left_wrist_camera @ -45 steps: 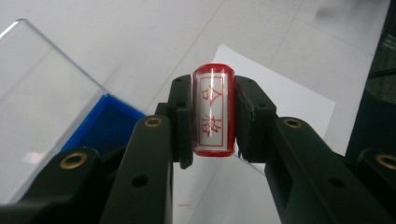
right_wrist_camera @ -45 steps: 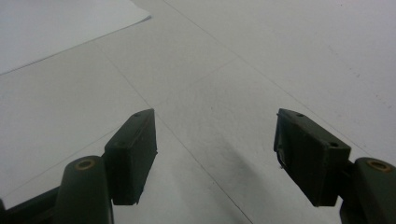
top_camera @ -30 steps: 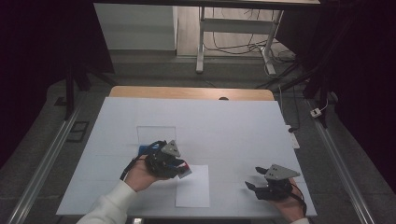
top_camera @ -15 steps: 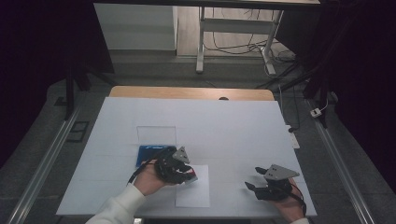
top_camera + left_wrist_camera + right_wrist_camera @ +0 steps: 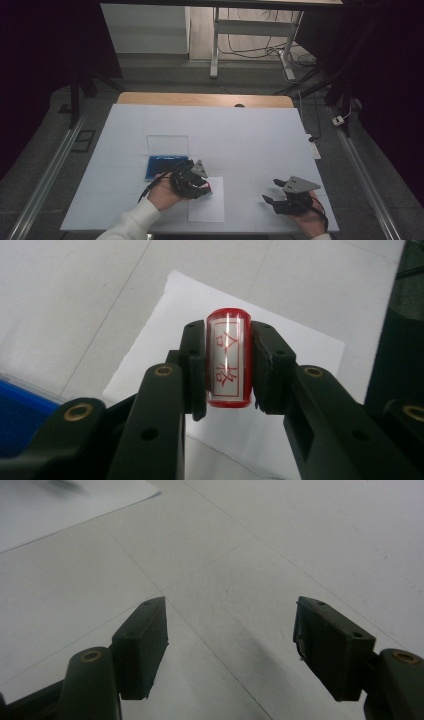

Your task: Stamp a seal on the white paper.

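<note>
The only readable writing is on the stamp (image 5: 228, 360) clamped between the jaws of the left gripper (image 5: 227, 371). Its end face, turned toward the left gripper view, is a white panel in a red frame, with two red Chinese characters one above the other. They look like 合格, the upper one partly washed out by a streak of glare. The sheet of paper (image 5: 280, 340) lying beyond the gripper carries no print that can be read. No brand, number or sign is legible elsewhere.
</note>
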